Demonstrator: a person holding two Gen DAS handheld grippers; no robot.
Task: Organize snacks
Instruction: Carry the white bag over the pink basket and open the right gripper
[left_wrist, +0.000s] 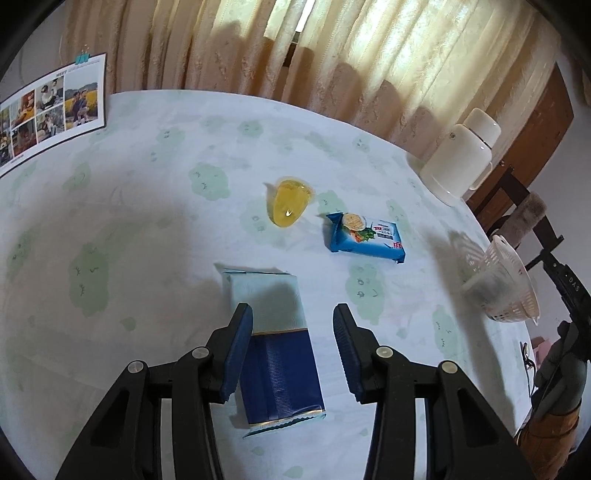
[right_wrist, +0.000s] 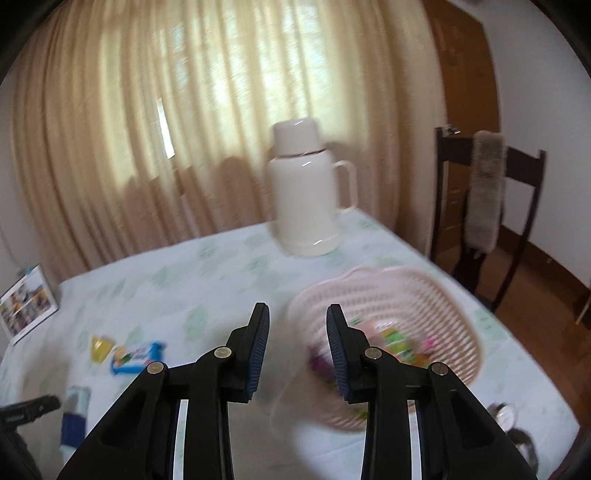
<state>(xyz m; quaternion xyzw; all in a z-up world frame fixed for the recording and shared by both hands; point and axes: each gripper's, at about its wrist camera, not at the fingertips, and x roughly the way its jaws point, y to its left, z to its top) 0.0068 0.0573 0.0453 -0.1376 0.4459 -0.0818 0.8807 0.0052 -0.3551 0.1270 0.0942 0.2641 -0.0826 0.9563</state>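
A long pack (left_wrist: 273, 350), pale blue at the far end and dark blue at the near end, lies flat on the tablecloth. My left gripper (left_wrist: 293, 310) hovers over it, open, its left finger over the pack's edge and its right finger clear of it. Beyond lie a yellow jelly cup (left_wrist: 289, 205) and a blue snack packet (left_wrist: 364, 236). The right wrist view is blurred. My right gripper (right_wrist: 297, 308) is open and empty, in front of a white lattice basket (right_wrist: 406, 295) holding colourful snacks (right_wrist: 399, 343). The jelly cup (right_wrist: 100, 346), blue packet (right_wrist: 138, 357) and long pack (right_wrist: 75, 413) lie far left.
A white thermos jug (right_wrist: 306, 192) stands at the table's far edge behind the basket (left_wrist: 506, 288). A photo calendar (left_wrist: 51, 107) stands at the far left. A dark wooden chair (right_wrist: 491, 206) is beyond the table's right edge. Curtains hang behind.
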